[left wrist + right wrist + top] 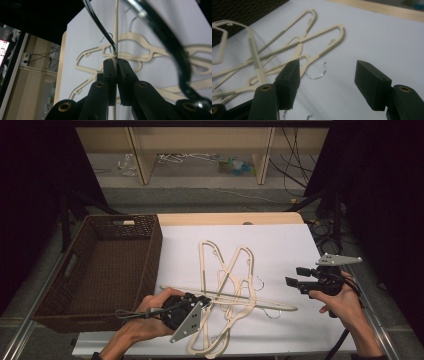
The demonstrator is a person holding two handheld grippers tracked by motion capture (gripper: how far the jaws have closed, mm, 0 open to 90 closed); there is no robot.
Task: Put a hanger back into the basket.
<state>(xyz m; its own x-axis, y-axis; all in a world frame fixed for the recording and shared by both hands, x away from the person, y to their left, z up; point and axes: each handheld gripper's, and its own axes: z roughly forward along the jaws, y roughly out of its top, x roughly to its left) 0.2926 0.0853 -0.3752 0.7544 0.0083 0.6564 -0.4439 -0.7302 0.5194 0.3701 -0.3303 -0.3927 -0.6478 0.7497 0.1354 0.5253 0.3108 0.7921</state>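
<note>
I see the left gripper (204, 301) clamped on the thin bar of a hanger (260, 303), at the front of the white table (280, 245), just beside the basket (100, 265). More hangers (227, 270) lie tangled under it. My right gripper (294, 277) hovers apart from the pile, jaws wide.

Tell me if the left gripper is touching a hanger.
Touching. In the left gripper view, the left gripper has its jaws shut on the thin bar of a cream hanger, which runs up from between them.
</note>
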